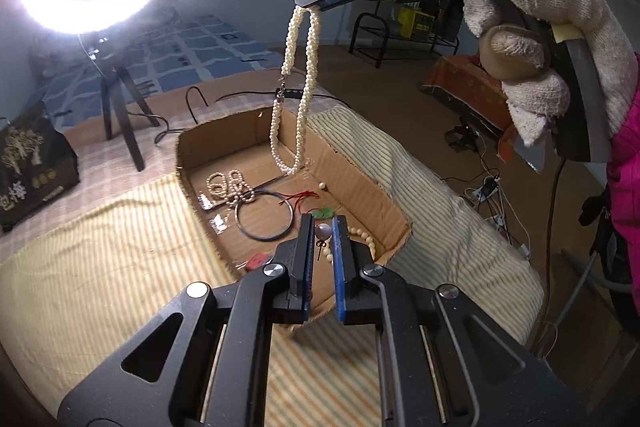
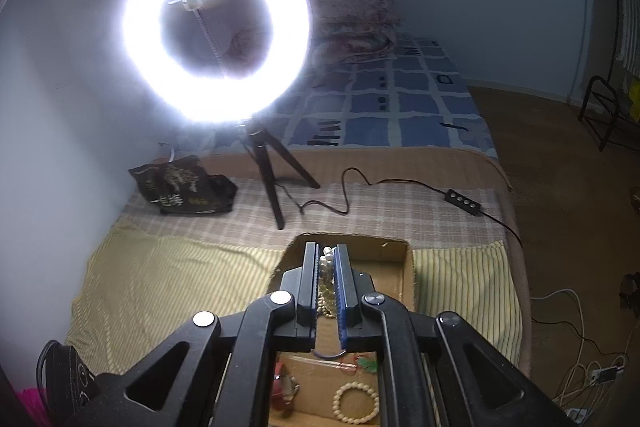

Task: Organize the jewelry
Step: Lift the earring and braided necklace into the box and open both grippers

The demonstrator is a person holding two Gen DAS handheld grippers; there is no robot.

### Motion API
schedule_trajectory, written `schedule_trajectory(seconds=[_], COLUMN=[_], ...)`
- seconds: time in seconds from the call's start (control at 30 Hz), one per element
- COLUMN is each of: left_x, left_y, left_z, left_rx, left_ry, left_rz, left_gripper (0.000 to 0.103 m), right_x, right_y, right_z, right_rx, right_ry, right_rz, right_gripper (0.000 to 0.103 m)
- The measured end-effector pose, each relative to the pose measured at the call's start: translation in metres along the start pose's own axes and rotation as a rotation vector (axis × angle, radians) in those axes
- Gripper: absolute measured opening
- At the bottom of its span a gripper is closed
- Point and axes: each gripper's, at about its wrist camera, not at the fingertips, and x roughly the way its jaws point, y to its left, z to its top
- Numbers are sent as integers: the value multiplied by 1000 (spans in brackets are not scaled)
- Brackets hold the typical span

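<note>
Pearl necklace held high over the box

Pearl necklace (image 1: pixel 296 87) dangles from the clamped right gripper (image 1: pixel 310 5) above the cardboard box (image 1: pixel 360 183) on the bed. Lower it slowly, letting strands coil clear of the bangle (image 1: pixel 264 217). Left gripper (image 1: pixel 322 227) hovers slightly parted, holding nothing.

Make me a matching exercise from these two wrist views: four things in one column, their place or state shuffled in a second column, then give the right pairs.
Things
1. pearl necklace
2. dark bangle
3. ring light
4. left gripper

Places or states
A. standing on a tripod, lit
B. lying flat on the floor of the cardboard box
C. dangling from the right gripper above the box
D. slightly open, holding nothing, over the box

Pairs: 1-C, 2-B, 3-A, 4-D
</note>
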Motion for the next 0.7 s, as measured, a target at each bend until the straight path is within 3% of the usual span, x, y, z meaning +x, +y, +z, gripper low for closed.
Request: schedule_trajectory(seconds=[0.7], left_x=[44], left_y=[0], left_z=[2], left_rx=[-7], left_ry=[30], left_rz=[36], left_gripper=[7], right_x=[58], right_y=[-44], right_z=[-14], right_rx=[64], right_ry=[65], right_rz=[-22], right_gripper=[5])
